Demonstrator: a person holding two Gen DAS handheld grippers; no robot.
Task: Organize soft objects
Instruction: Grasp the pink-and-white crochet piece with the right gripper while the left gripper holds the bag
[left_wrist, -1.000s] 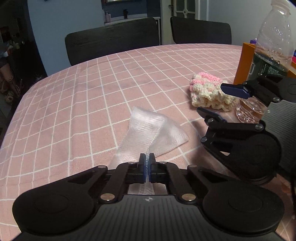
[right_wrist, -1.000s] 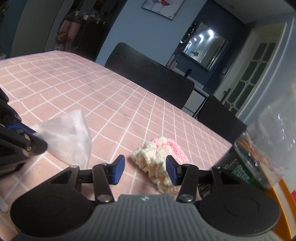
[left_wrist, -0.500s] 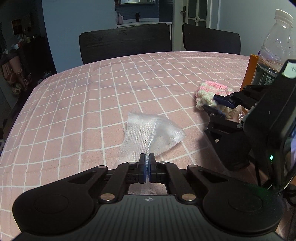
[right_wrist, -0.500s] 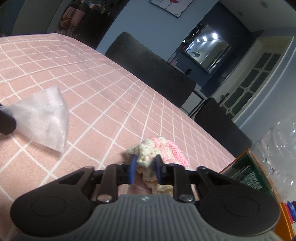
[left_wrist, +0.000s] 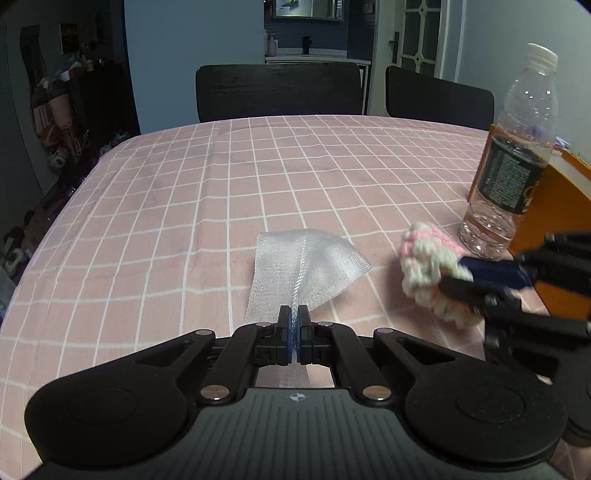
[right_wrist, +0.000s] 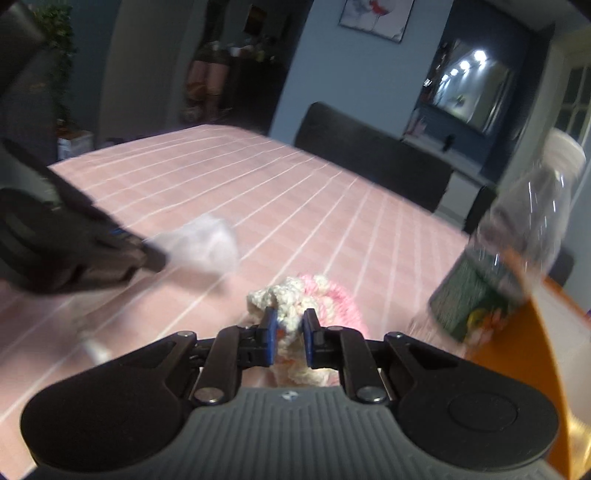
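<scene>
My left gripper (left_wrist: 294, 319) is shut on a white mesh cloth (left_wrist: 308, 266), whose far end fans out above the pink checked tablecloth. My right gripper (right_wrist: 290, 325) is shut on a pink and cream crocheted piece (right_wrist: 310, 295) and holds it lifted off the table. In the left wrist view the crocheted piece (left_wrist: 424, 266) hangs from the right gripper (left_wrist: 476, 273) at the right, next to the bottle. In the right wrist view the left gripper (right_wrist: 147, 254) with the mesh cloth (right_wrist: 207, 243) is at the left, blurred.
A clear water bottle (left_wrist: 513, 166) with a dark label stands at the right, touching an orange box (left_wrist: 554, 218). Both also show in the right wrist view, the bottle (right_wrist: 517, 243) and the box (right_wrist: 546, 350). Two dark chairs (left_wrist: 277, 92) stand at the far table edge.
My right gripper closed on the crocheted piece and lifted it off the table, moving back toward me. My left gripper kept its hold on the mesh cloth and rose a little.
</scene>
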